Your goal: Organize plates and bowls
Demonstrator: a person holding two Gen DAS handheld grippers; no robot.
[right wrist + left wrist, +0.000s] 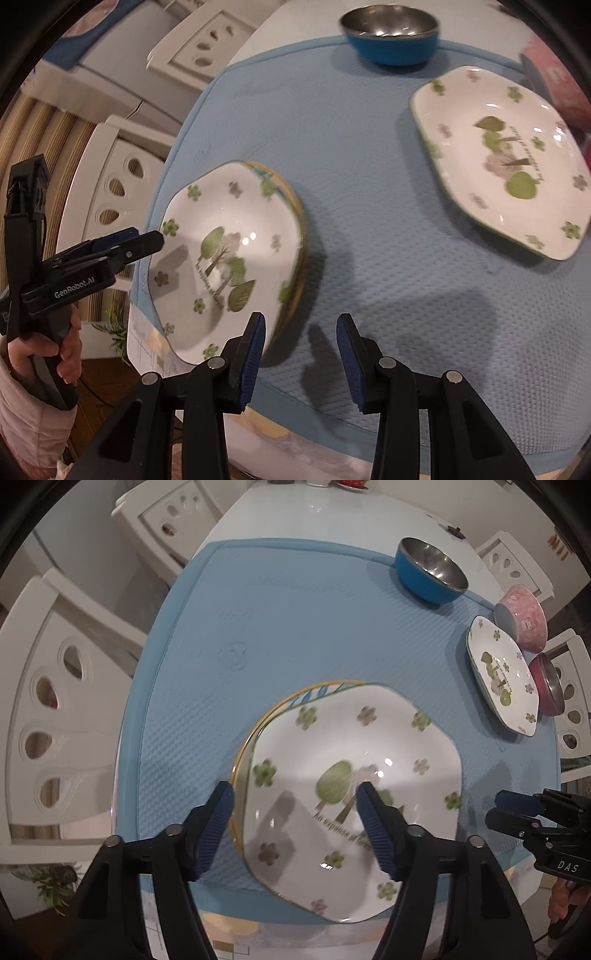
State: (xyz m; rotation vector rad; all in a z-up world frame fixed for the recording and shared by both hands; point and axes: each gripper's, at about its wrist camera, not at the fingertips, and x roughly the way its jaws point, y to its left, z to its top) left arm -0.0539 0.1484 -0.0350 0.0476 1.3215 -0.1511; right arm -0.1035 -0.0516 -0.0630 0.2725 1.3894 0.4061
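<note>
A white square plate with green trees and flowers (pixel 351 775) lies on a round yellow-rimmed plate (pixel 280 701) on the blue mat (pixel 295 620). My left gripper (pixel 295 827) is open, its fingers astride the plate's near left edge; it shows in the right wrist view (pixel 147 240). My right gripper (pixel 301 354) is open and empty, just right of this stack (pixel 229 254). A second square tree plate (pixel 502 158) lies at the right. A blue steel-lined bowl (pixel 430 570) stands at the far edge.
A pink cartoon bowl (pixel 524 616) and a dark red steel-lined bowl (pixel 548 686) stand beside the second plate (pixel 502 672). White chairs (pixel 48 716) surround the white table (pixel 314 509). My right gripper shows at the right edge (pixel 517 812).
</note>
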